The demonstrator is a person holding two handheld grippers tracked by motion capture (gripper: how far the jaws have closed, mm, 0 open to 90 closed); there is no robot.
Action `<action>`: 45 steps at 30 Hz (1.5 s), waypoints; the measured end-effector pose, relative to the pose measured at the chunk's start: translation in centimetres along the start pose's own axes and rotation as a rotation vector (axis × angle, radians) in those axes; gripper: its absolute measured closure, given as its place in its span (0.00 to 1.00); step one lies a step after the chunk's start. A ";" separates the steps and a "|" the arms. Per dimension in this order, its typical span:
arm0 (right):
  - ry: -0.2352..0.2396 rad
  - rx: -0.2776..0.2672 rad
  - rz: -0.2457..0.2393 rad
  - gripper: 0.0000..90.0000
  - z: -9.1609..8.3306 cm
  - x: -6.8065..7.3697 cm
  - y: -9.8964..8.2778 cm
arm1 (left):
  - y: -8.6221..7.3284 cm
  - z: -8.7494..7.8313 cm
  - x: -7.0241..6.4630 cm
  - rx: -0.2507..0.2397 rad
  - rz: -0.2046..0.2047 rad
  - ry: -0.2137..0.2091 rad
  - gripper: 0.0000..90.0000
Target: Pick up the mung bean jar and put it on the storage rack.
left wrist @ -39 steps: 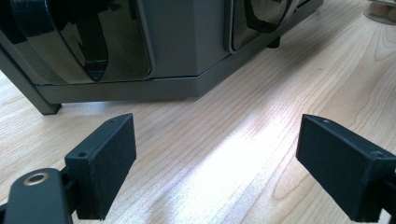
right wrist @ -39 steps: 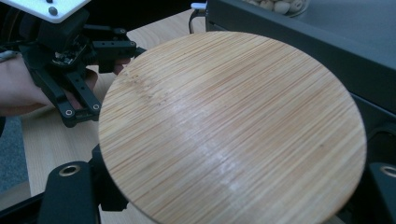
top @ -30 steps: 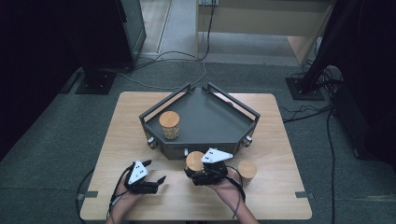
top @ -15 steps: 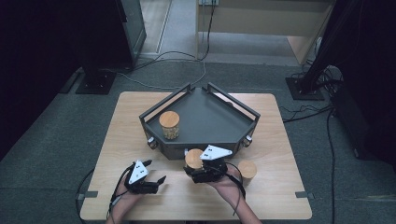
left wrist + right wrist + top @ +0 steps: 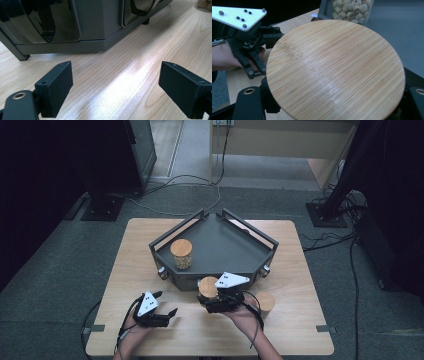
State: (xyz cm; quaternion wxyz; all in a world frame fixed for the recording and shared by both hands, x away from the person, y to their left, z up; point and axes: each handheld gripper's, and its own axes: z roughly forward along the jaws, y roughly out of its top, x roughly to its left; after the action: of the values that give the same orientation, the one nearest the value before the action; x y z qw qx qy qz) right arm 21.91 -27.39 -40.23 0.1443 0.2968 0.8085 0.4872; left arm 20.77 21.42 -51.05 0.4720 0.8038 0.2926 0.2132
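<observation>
My right gripper (image 5: 209, 298) is shut on a glass jar with a round bamboo lid (image 5: 207, 286), just in front of the dark tray's near wall (image 5: 190, 282). In the right gripper view the lid (image 5: 334, 67) spreads between the two black jaws. A second lidded jar (image 5: 181, 253) of pale round pieces stands inside the tray at its left, seen again as the jar (image 5: 352, 10). A third jar (image 5: 265, 301) stands on the table to the right of my right hand. My left gripper (image 5: 168, 303) rests open on the table at the left, nothing between its jaws (image 5: 115, 82).
The grey angular tray (image 5: 87, 27) has low walls and raised rails and takes up the table's middle. The wooden table (image 5: 300, 270) is bare at both sides of it. Cables and dark stands lie on the floor beyond the far edge.
My right gripper with its jar has shifted slightly toward the tray. The left gripper has stayed where it was, still open.
</observation>
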 end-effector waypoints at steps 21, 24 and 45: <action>-0.021 -0.007 0.008 0.27 -0.5 -0.6 1.0 | 0.3 0.1 0.0 0.018 0.008 -0.003 0.13; -0.021 -0.010 0.011 0.27 -0.6 -0.7 1.3 | 0.4 0.1 -0.1 0.022 0.011 -0.002 0.13; -0.039 -0.036 0.018 0.28 -1.7 -1.2 2.5 | 0.5 0.2 -0.1 0.036 0.015 0.000 0.13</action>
State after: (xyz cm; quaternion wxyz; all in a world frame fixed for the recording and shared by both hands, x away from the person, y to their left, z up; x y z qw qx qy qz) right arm 22.84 -28.45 -37.33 0.1613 0.3108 0.7939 0.4972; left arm 20.93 21.03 -50.65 0.4559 0.8143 0.2903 0.2116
